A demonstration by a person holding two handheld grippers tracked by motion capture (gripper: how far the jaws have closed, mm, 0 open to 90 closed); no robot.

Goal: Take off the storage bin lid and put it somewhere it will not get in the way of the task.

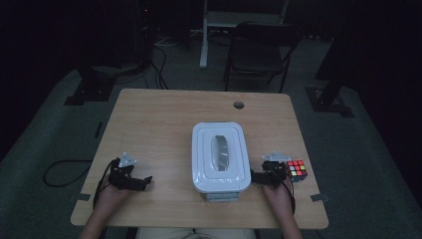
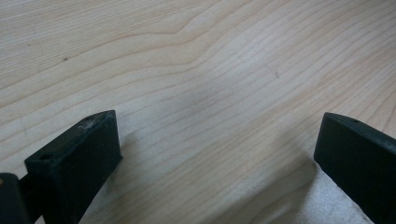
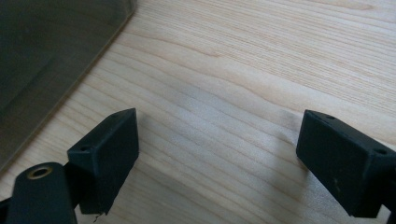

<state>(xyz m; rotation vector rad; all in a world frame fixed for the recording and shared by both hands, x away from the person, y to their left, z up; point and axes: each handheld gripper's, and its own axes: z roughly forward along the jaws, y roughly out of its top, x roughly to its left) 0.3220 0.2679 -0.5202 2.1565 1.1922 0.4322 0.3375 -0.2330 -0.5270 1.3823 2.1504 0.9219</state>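
Looking at the high view: white lidded container sits frame center, left gripper lower left, right gripper just beside the container's right edge, Rubik's cube near it. Left gripper view: jaws spread wide over bare table. Right gripper view: jaws wide apart, container wall upper left.

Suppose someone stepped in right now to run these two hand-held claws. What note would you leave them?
Left gripper: open, holding nothing, low over bare wooden table, left of the box.
Right gripper: open, holding nothing, just beside the white lidded box, whose edge shows in its view.
Puzzle cube: on the table, right of the right gripper.
Done: nothing visible; the box lid looks closed and the cube is untouched.
Left: probably opening the box and dealing with the cube, but that is a guess.
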